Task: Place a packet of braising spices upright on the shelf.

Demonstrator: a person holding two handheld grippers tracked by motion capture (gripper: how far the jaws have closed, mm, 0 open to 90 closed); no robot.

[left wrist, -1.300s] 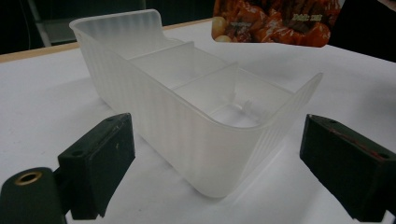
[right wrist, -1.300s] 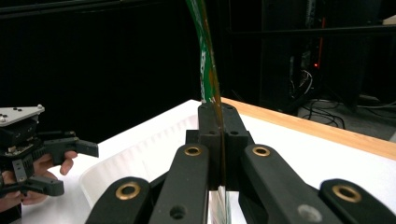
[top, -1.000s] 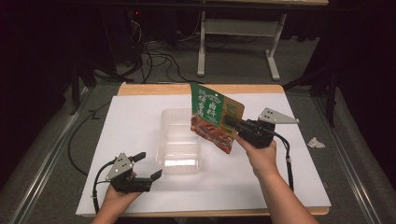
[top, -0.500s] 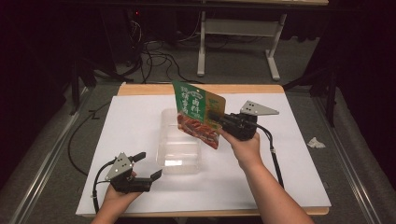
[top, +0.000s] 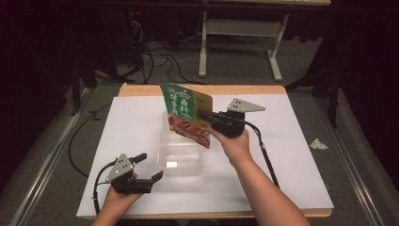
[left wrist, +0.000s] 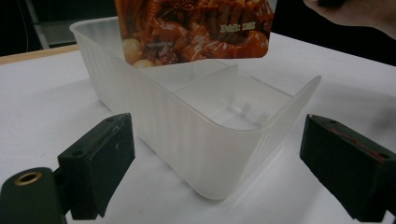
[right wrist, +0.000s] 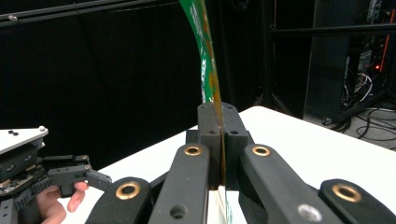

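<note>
Snack packet (top: 187, 115), green on top with red printed food below, held up at centre frame in the high view, lower edge hanging over the far end of the clear plastic container (top: 181, 150) on the white tabletop (top: 282, 155). Right gripper (top: 203, 116) just right of the packet, jaws pinched shut on its right edge, grey three-cornered plate on top, hand and forearm running down to the lower right. Left gripper (top: 148, 168) low at lower left, resting near the tabletop's front edge, jaws spread wide with nothing between them, pointing right toward the container but apart from it. Crumpled white scrap (top: 318, 144) on the floor at far right. In the left gripper view, near rounded corner of the container (left wrist: 205, 140) at centre, inner dividers visible, black jaws wide apart at lower left and lower right without touching its walls; packet's (left wrist: 196, 28) lower printed part hanging at top centre above the far compartment. In the right gripper view, packet (right wrist: 208, 60) seen edge-on, curving up from bottom centre, clamped tight between the two jaws; left gripper (right wrist: 60, 179) at lower left, gripped by fingers.
</note>
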